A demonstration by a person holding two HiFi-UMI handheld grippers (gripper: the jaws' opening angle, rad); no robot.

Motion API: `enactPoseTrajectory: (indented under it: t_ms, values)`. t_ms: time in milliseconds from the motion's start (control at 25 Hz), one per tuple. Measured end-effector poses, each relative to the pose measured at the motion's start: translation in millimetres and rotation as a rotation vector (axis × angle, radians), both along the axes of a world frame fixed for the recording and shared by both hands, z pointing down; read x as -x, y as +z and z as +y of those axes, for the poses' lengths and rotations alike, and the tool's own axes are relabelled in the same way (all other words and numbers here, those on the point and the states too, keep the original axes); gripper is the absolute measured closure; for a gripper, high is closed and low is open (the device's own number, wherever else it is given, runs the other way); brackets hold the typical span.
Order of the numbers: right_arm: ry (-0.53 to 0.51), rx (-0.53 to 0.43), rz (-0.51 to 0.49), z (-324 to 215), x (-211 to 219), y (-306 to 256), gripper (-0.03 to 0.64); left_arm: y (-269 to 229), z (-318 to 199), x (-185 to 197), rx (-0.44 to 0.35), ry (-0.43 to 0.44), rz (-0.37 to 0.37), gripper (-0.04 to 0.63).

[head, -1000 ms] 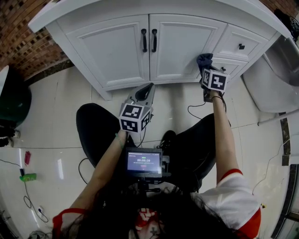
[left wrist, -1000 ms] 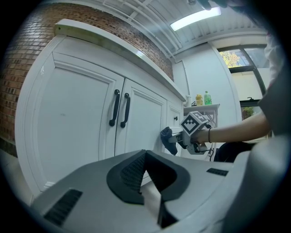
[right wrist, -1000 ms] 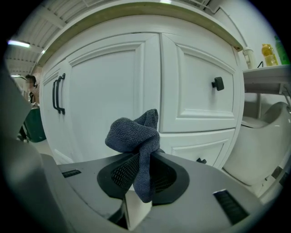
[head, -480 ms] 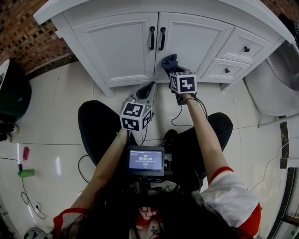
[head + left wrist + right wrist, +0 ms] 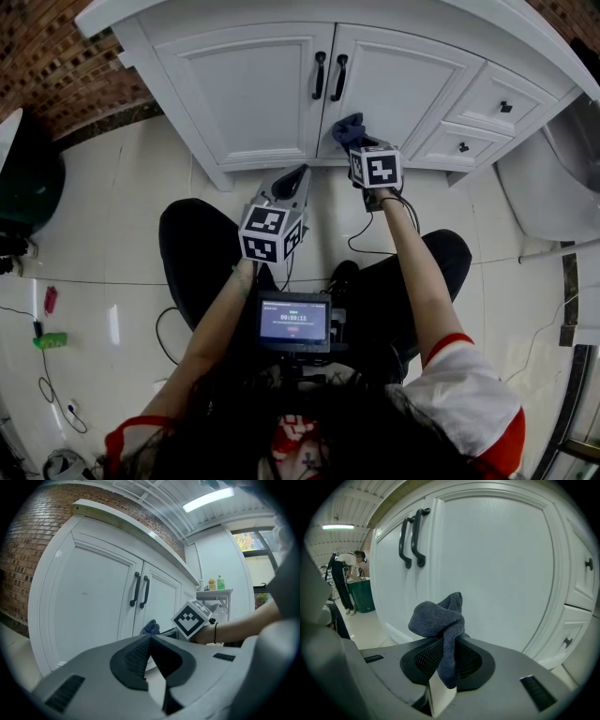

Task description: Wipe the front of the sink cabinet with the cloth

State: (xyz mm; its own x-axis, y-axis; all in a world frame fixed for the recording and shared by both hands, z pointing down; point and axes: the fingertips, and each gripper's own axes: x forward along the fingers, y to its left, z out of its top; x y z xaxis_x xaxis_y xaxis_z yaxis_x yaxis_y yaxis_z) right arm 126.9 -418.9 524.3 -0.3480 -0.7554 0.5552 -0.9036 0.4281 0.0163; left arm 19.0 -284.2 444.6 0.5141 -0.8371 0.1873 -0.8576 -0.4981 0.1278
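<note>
Blue-grey cloth [image 5: 349, 129], head view: bunched at the tip of the right gripper [image 5: 356, 146], at the lower part of the sink cabinet's [image 5: 248, 94] right door, below the two black handles [image 5: 329, 76].
Left gripper [image 5: 296, 178], head view: low over the floor tiles, short of the cabinet, touching nothing.
Step in hand (judged): a wiping pass on the lower right door; the left door and drawers probably remain.
Left gripper [image 5: 149, 641], left gripper view: jaws closed together, nothing between them; the cloth [image 5: 151, 627] shows small beyond, by the cabinet [image 5: 89, 606].
Right gripper [image 5: 444, 654], right gripper view: jaws clamped on the cloth [image 5: 438, 618]; one tail hangs between them, the rest a wad above the tips.
Cloth, appearance: fine knit, soft, crumpled into a loose knot; contact with the door cannot be told here.
Next move (judged): press the wad to the panel and sweep sideways in overlapping strokes, avoiding the handles [image 5: 412, 538].
</note>
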Motion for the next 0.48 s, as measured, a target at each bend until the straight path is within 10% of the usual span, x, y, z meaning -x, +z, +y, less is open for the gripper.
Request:
enactPoseTrajectory:
  t_ms: [480]
  values:
    - [0.186, -0.008, 0.082, -17.4, -138.9, -5.2, 0.531, 4.6, 2.6, -31.5, -0.001, 0.053, -0.043, 0.563]
